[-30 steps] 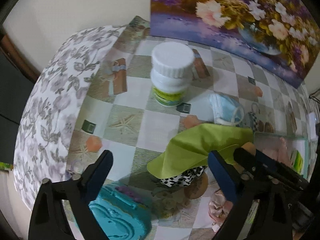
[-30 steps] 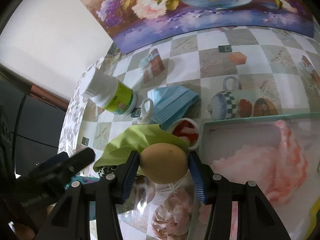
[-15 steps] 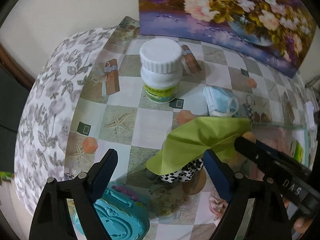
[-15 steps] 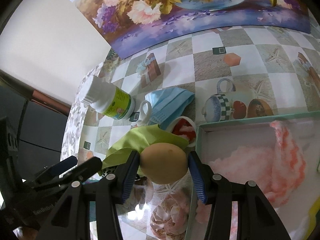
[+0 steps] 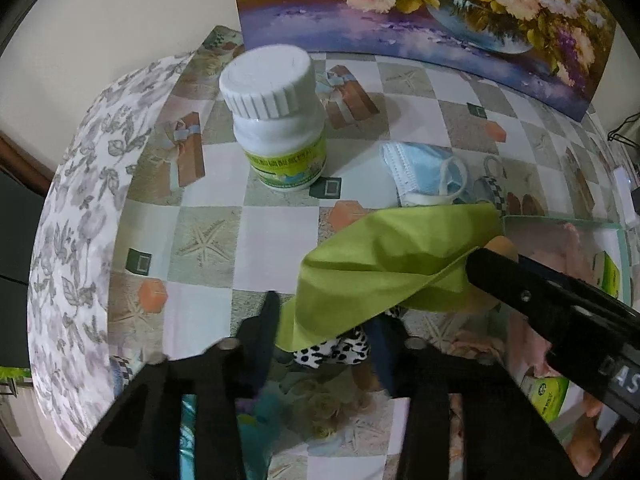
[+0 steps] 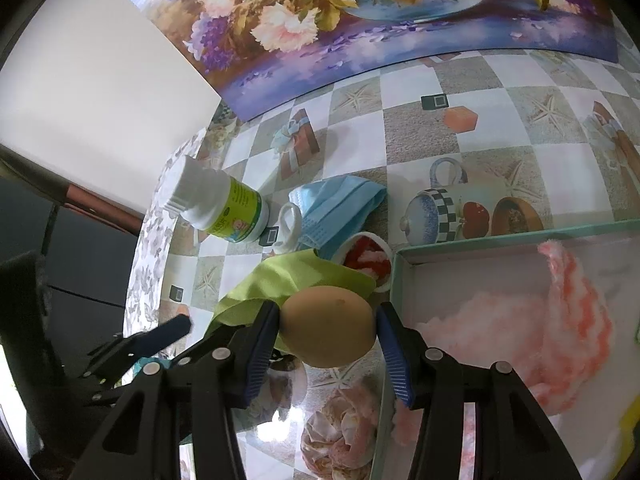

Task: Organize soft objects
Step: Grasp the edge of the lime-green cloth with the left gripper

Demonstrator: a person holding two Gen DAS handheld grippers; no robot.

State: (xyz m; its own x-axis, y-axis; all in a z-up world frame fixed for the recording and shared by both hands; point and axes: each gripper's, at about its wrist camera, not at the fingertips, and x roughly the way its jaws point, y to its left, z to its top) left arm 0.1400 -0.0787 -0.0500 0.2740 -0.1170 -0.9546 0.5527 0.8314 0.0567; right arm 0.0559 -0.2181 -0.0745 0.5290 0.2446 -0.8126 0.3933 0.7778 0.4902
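Observation:
A lime-green cloth (image 5: 392,264) lies draped over a black-and-white spotted cloth (image 5: 332,350) on the checked tablecloth. My left gripper (image 5: 324,336) points down at them. Its jaws are closing, and the green cloth's lower end and the spotted cloth sit between the fingers. I cannot see the pads squeezing the fabric. My right gripper (image 6: 328,328) is shut on a tan egg-shaped thing (image 6: 328,326), held just above the green cloth (image 6: 288,284) beside the box. A blue face mask (image 5: 420,168) lies behind the cloth.
A white-capped bottle (image 5: 280,132) stands at the back left. At the right, a teal-rimmed box (image 6: 500,238) holds a pink fluffy item (image 6: 540,320). A small white cup (image 6: 366,256) sits by the box corner. A flower painting (image 5: 440,12) leans against the wall. A teal object (image 5: 188,420) lies under my left gripper.
My left gripper has moved closer to the green cloth, and its jaws have narrowed from wide apart to flanking the cloth's lower end. The right gripper has kept still with the egg-shaped thing.

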